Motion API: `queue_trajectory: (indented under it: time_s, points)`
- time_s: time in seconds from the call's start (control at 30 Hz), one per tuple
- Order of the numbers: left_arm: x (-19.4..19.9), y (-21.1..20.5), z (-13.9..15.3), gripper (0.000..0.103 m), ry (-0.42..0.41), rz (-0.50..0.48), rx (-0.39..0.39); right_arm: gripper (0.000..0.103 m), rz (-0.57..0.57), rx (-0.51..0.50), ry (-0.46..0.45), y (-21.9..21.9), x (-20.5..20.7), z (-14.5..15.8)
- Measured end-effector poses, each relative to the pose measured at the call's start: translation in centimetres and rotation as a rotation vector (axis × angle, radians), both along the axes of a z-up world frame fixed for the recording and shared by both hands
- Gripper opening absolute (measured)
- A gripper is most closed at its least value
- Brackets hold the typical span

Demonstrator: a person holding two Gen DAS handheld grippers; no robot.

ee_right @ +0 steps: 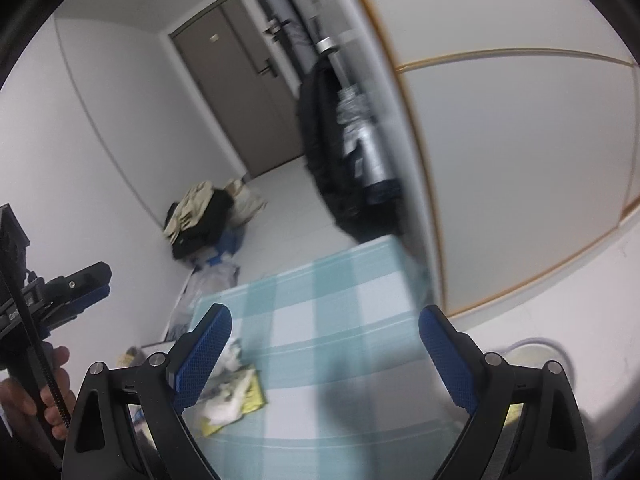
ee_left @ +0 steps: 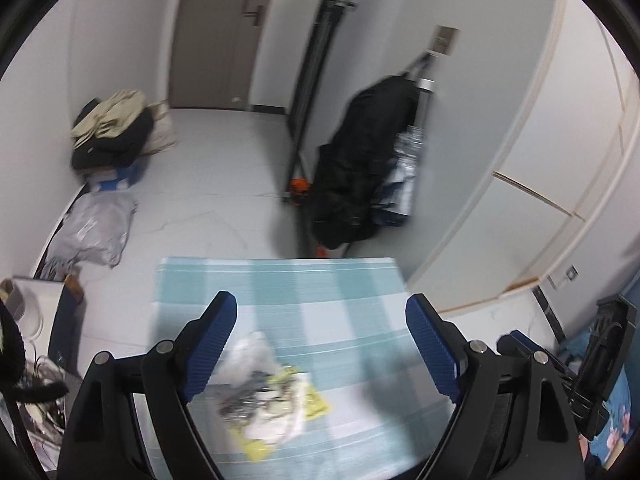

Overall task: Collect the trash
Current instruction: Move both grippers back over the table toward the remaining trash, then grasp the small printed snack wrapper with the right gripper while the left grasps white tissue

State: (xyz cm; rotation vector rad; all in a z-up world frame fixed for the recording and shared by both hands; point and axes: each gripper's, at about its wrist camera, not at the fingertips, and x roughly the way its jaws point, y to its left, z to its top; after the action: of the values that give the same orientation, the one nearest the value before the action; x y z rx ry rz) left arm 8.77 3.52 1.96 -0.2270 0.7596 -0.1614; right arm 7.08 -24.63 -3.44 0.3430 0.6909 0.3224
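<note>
- Trash pile (ee_left: 266,396): crumpled white plastic, yellow wrapper, some grey bits; lay loose on the checked teal-and-white desk (ee_left: 344,292), near edge, left of centre. Blurred, so could not tell the individual pieces.
- Left gripper (ee_left: 320,344): blue-padded fingers (ee_left: 212,344) stood wide apart, nothing clamped. Pile sat low between them, close to the left-hand finger; pads not pressing on it.
- Right gripper (ee_right: 324,354): fingers (ee_right: 204,356) also spread wide, empty. In the right wrist view the same pile showed just beside its left finger, partly hidden behind it.
- Person's hand (ee_right: 44,392) gripped the left gripper's handle, seen at far left of the right wrist view; the left gripper's blue fingertip stuck out above it.
- Desk butted up against a white wardrobe (ee_left: 540,160) on the right.
- Floor beyond the desk: grey plastic bag (ee_left: 96,232) near left, heap of beige and black clothes (ee_left: 116,128) further back against the left wall.
- Black bag (ee_left: 360,160) hung on a rack at far right of the floor, beside the wardrobe, with silvery packaging just beside it.
- Brown door (ee_left: 216,32) at the far end, shut.
</note>
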Motion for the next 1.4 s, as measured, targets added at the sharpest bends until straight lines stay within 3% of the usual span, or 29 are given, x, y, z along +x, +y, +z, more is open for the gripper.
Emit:
queue_trajectory:
  time_s: [0.1, 0.4, 0.6, 0.83, 0.93, 1.07, 1.4]
  points:
    - [-0.1, 2.0, -1.3, 0.084, -0.010, 0.058, 0.027, 0.095, 0.053, -0.023, 0.005, 2.9, 0.3, -0.7]
    - [-0.2, 8.0, -5.6, 0.084, 0.025, 0.167, -0.054, 0.095, 0.205, -0.134, 0.038, 10.8, 1.6, -3.5]
    - [-0.1, 10.3, -6.7, 0.084, 0.062, 0.188, -0.115, 0.095, 0.394, -0.250, 0.046, 16.2, 1.1, -6.2]
    - [-0.1, 11.8, -7.0, 0.084, 0.082, 0.214, -0.170, 0.091, 0.483, -0.353, 0.082, 19.7, 0.9, -9.7]
    - [-0.1, 12.1, -7.0, 0.084, 0.084, 0.214, -0.180, 0.080, 0.486, -0.377, 0.102, 20.6, 1.6, -10.6]
    - [-0.1, 12.2, -7.0, 0.084, 0.087, 0.214, -0.180, 0.055, 0.491, -0.383, 0.171, 21.5, 2.6, -11.9]
    - [0.3, 12.5, -7.6, 0.084, 0.120, 0.217, -0.186, 0.034, 0.490, -0.370, 0.225, 22.7, 2.5, -13.2]
